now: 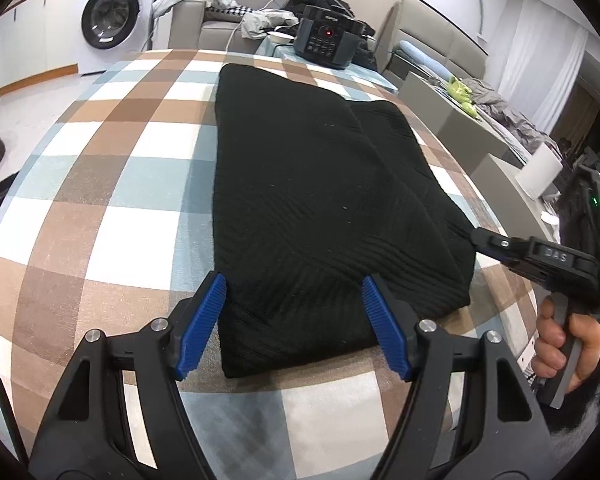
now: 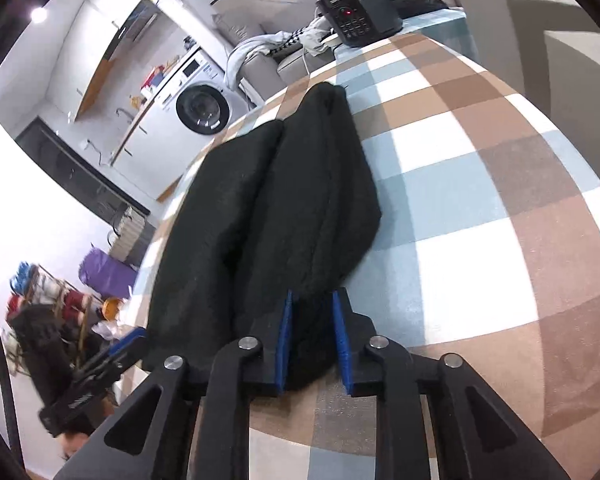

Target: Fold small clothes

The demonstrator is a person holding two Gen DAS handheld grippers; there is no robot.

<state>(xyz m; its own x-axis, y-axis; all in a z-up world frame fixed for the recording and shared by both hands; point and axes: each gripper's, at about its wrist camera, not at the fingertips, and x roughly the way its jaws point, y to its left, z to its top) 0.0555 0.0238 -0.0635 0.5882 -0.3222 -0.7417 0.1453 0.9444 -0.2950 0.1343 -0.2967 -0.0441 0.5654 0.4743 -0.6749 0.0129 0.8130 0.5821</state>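
Left gripper (image 1: 294,320): jaws stand wide apart, with the blue ribbed pads (image 1: 204,326) on either side of the near end of the black knitted garment (image 1: 320,200); the pads are not pressing on the cloth, and whether the left pad touches the garment's edge cannot be told. Right gripper (image 2: 310,336): jaws stand narrow, with a bulge of the black cloth (image 2: 268,208) between the blue pads (image 2: 342,344); the left pad lies against the cloth, a thin gap shows at the right pad, so a firm pinch cannot be confirmed. In the left wrist view the right gripper (image 1: 480,240) comes in from the right edge with its tip at the garment's near right side, and a hand (image 1: 564,344) is wrapped around its handle. The garment lies lengthwise on the table, folded into a long strip with one lengthwise ridge running down it; its near end is toward both grippers and its far end points to the back of the table. The table is covered by a checked cloth (image 1: 112,184) in brown, white and pale blue squares, and bare cloth lies on both sides of the garment. At the far end of the table stands a dark cooker (image 1: 326,38) with a red-lit display, well apart from the garment. Behind it is a grey sofa (image 1: 216,28) with loose textiles piled on it. Farther left, against the wall, stands a white front-loading washing machine (image 1: 112,20).
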